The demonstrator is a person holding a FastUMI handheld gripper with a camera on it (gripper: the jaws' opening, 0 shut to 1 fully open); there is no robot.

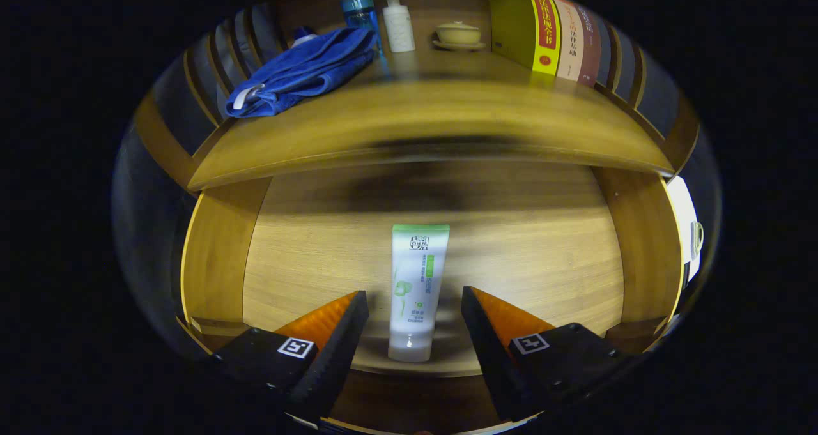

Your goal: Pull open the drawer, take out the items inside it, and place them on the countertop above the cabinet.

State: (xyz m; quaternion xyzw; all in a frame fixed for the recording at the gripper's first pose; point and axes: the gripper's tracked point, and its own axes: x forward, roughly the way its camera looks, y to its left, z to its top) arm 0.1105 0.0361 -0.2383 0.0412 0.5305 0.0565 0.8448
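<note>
Wooden cabinet fills the scene: its top surface [447,112] runs across the far side, carrying a blue towel [307,71] on the left, a blue bottle [360,12] and a white pump bottle [397,21] behind it, a small lidded bowl [458,35] in the middle and a row of books [556,32] on the right. Below it the drawer [543,256] stands pulled open, its pale wood floor bare except for one white-and-green tube [418,288].

That tube lies straight ahead of the hand-held gripper [414,333], its long axis running near to far, in line with the fingers. Its cap end sits nearest, down between the fingertips, and its flat crimped end points away toward the back of the drawer.

The fingers are spread wide, one on each side of the tube, with a clear gap on both sides. They touch nothing and hold nothing. Judging from this, closing across the tube's narrow width should need little change of angle.
</note>
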